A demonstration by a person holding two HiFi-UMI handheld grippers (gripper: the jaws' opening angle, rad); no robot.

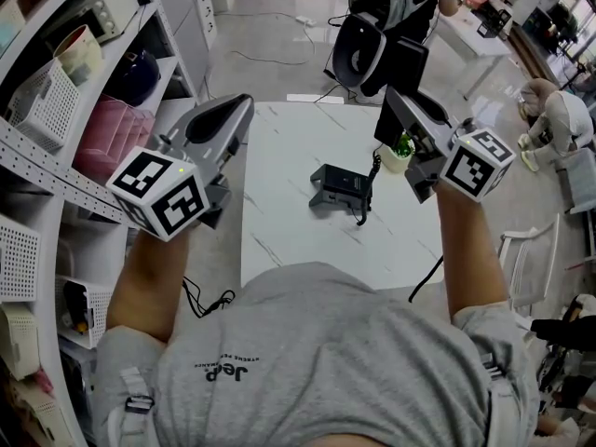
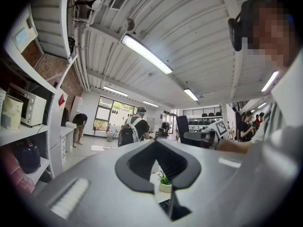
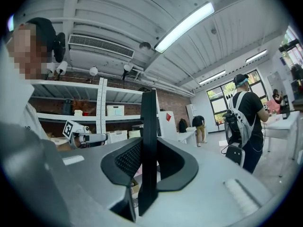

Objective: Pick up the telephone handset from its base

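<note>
One white table (image 1: 279, 217) carried the black base (image 1: 337, 187) near its middle. Above it, well clear, the right gripper (image 1: 396, 110) hung level, its jaws pinching a thin black slab that I took for the handset (image 3: 149, 122), with a cord (image 1: 371, 189) dropping to the base, while the left gripper (image 2: 156, 145) hovered apart, tips pressed together on nothing. Light, stiff, smooth plastic by the look, the handset seemed apt to slip or tug on that cord, so mid-shaft looked the best hold.

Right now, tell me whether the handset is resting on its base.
No, the handset is clamped upright in the right gripper, held up clear of the base.
</note>
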